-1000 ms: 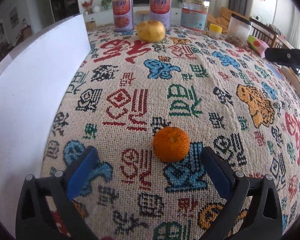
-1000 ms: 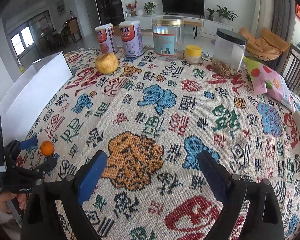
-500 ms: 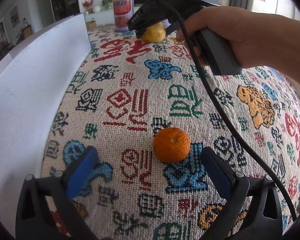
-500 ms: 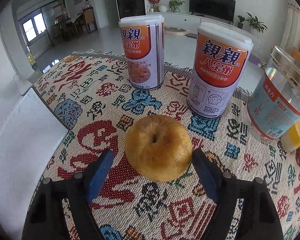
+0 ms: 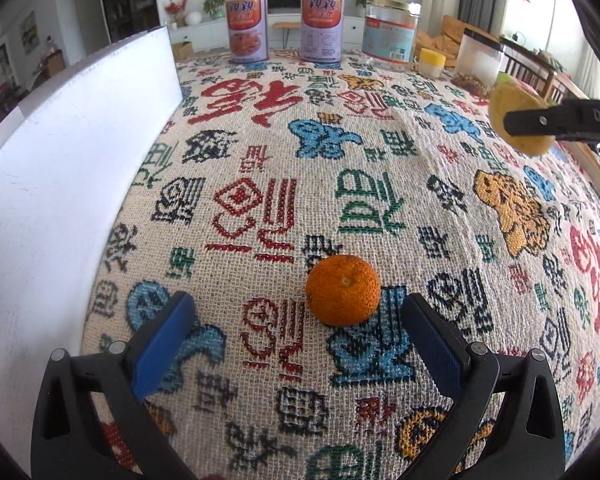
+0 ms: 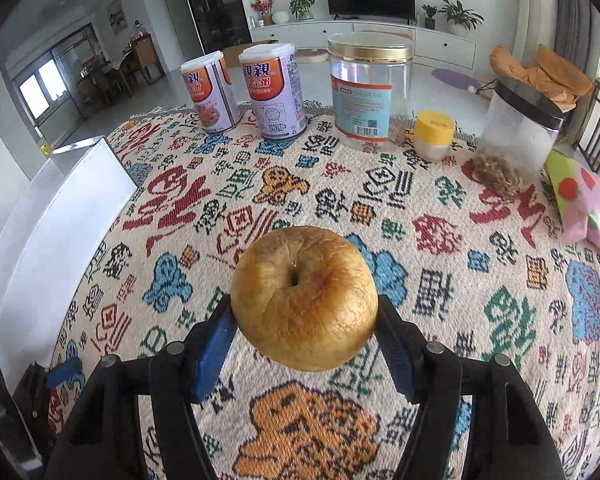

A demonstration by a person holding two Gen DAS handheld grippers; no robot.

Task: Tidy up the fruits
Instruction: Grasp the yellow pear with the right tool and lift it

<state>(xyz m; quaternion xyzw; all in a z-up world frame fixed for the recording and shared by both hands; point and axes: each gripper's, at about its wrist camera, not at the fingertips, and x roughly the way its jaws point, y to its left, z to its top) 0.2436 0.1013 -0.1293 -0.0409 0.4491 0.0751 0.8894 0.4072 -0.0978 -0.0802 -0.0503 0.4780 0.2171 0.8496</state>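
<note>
A small orange (image 5: 343,290) lies on the patterned tablecloth just ahead of my left gripper (image 5: 296,344), nearer the right finger. The left gripper is open and empty. My right gripper (image 6: 305,334) is shut on a yellow-brown apple (image 6: 304,298) and holds it in the air above the cloth. The apple (image 5: 518,120) and right gripper also show at the right edge of the left wrist view. A white box (image 5: 60,168) stands along the table's left side; its wall also shows in the right wrist view (image 6: 56,216).
At the table's far edge stand two cans (image 6: 272,92), a clear jar with a gold lid (image 6: 370,88), a small yellow-capped jar (image 6: 434,134) and a black-lidded container (image 6: 520,128). A pink snack bag (image 6: 584,200) lies at the right.
My right gripper has shut on the apple, lifted it off the cloth and drawn it back from the cans toward the table's right side. The left gripper and orange have not moved.
</note>
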